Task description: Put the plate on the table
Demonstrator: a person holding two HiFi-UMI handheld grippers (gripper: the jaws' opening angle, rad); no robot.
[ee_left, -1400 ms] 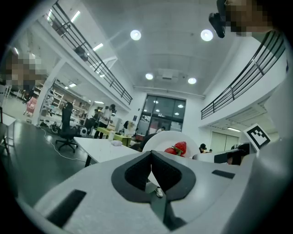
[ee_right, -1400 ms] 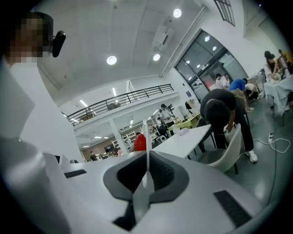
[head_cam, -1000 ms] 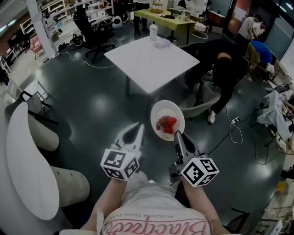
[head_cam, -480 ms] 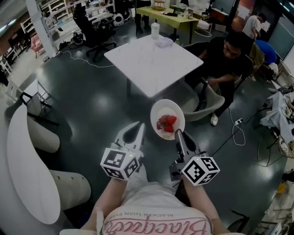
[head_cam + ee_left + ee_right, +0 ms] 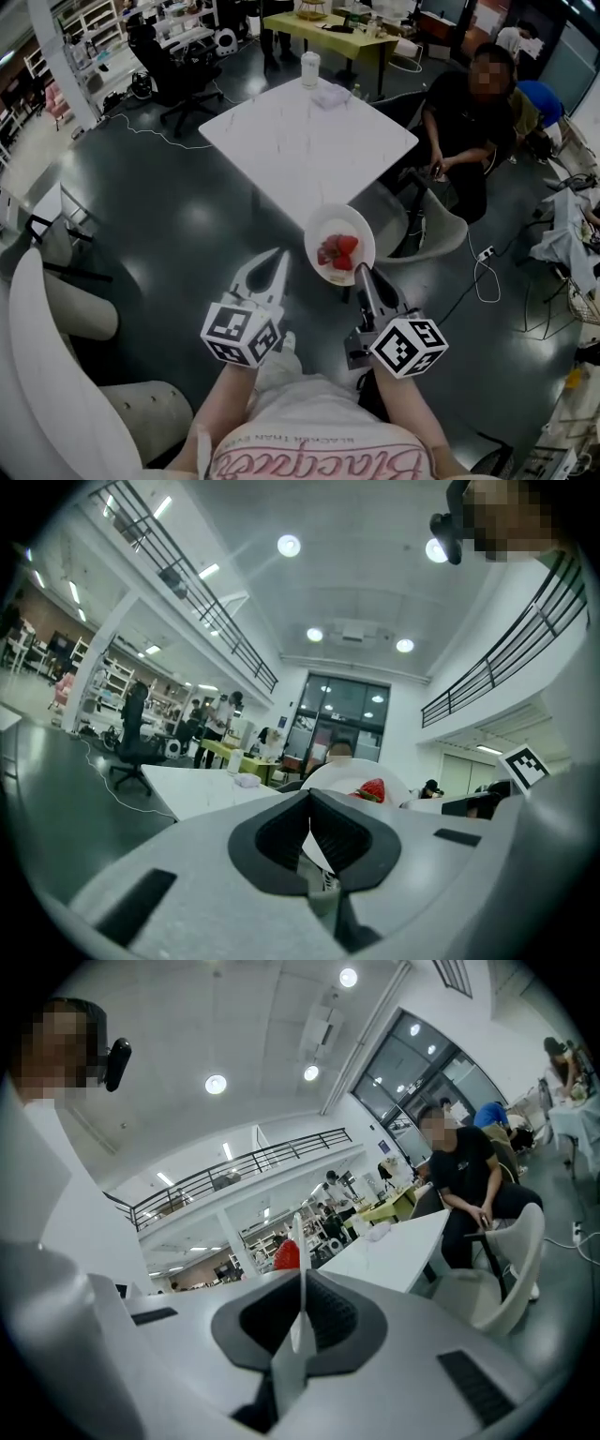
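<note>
A white plate (image 5: 339,246) with red strawberries (image 5: 338,253) hangs above the dark floor, just short of the near corner of the white square table (image 5: 309,131). My right gripper (image 5: 360,270) is shut on the plate's near rim. In the right gripper view the plate (image 5: 300,1269) shows edge-on as a thin white line between the jaws, with a strawberry (image 5: 286,1255) beside it. My left gripper (image 5: 280,255) hovers left of the plate, shut and holding nothing. The left gripper view shows the plate (image 5: 349,772) past its closed jaws.
A person in black (image 5: 464,122) sits at the table's right side, next to a white chair (image 5: 427,225). A cup (image 5: 310,66) and a small clear packet (image 5: 333,90) stand at the table's far end. White curved seats (image 5: 37,375) are at my left. A cable (image 5: 480,272) lies on the floor.
Both grippers and the plate have travelled forward, so the table's near corner is closer. The person at the table has sat upright from bending down.
</note>
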